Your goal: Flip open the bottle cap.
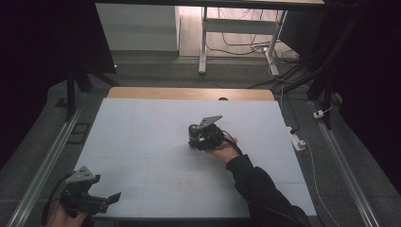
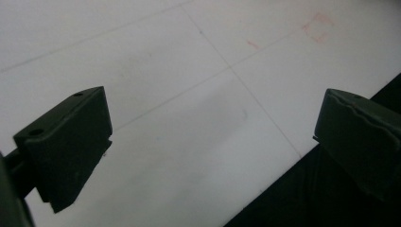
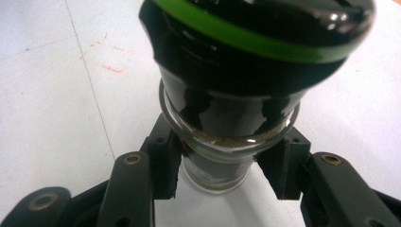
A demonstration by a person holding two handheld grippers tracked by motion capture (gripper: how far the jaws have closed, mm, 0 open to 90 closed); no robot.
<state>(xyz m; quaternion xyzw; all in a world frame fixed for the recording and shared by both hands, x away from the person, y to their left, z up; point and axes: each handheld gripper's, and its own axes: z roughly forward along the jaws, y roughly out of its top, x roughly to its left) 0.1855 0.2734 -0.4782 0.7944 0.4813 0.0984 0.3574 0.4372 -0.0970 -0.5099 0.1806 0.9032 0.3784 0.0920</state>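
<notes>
Glass, dark and glossy, our jar (image 3: 222,123) stands pinched between the right gripper's (image 3: 222,165) pads at its narrow lower part, its black green-banded cap (image 3: 255,33) beyond them; what it holds we cannot tell; our left gripper (image 2: 213,137) hangs spread, nothing between, over the white table (image 2: 189,56) edge.

Dim, dark-edged room (close views seem blurred)
</notes>
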